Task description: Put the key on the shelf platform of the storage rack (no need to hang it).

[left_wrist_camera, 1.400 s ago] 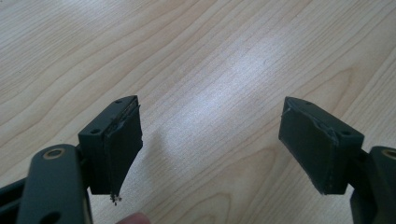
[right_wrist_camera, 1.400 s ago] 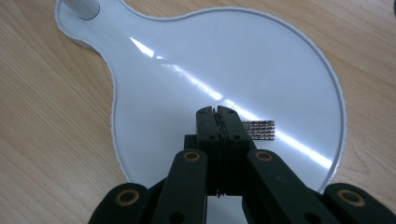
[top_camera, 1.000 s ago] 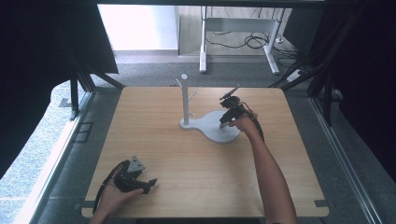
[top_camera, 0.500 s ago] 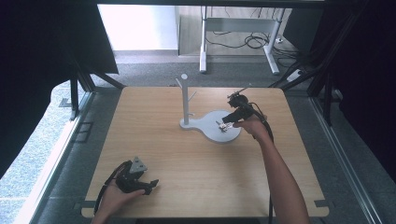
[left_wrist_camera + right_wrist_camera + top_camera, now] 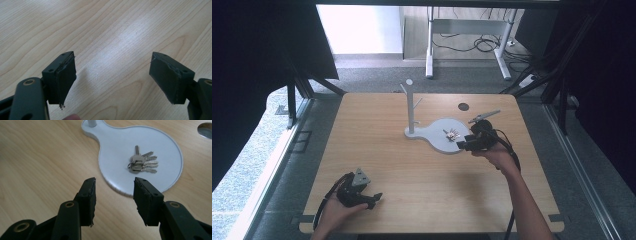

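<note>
We are holding the right gripper (image 5: 113, 202) just off the white stand's tray (image 5: 165, 147), its empty jaws having just been opening; the bunch of keys (image 5: 143, 163) is lying on that tray. Our left gripper (image 5: 112, 82) is resting wide open on the table (image 5: 387, 125). Nothing is blocking the keys.

bare wooden tabletop (image 5: 422, 175) open across lower centre and left of frame, white branched stand with flat round dish base (image 5: 411, 107) blocking upper centre, silver bunch of keys (image 5: 452, 134) on the dish, small dark hole (image 5: 463, 106) upper right
</note>
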Tool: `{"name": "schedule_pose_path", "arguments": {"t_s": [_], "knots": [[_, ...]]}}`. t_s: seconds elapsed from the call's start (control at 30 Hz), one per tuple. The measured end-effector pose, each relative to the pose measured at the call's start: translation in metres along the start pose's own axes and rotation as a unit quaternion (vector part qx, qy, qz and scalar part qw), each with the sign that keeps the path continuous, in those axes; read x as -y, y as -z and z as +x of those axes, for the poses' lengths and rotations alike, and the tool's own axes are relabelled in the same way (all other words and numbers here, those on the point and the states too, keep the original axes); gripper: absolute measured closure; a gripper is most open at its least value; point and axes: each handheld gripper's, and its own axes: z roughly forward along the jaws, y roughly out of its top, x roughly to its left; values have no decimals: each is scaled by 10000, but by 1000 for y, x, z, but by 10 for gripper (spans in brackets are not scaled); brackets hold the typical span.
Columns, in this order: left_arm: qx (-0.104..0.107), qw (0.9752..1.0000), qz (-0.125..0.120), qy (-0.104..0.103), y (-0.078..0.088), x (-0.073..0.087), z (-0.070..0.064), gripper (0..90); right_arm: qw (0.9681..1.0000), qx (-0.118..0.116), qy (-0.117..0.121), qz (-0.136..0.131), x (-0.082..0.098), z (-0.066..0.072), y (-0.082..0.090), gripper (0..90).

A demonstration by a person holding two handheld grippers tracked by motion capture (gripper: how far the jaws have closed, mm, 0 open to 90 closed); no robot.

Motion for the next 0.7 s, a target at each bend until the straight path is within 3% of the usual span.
{"name": "schedule_pose_path", "arguments": {"t_s": [0.33, 0.7], "knots": [[-36, 10000, -17, 39, 0, 1, 0, 216, 9997, -86, -57, -220, 58, 5, 12, 511], [-56, 10000, 30, 16, -2, 1, 0, 215, 9992, -81, -185, -349, 119, 15, 7, 492]]}}
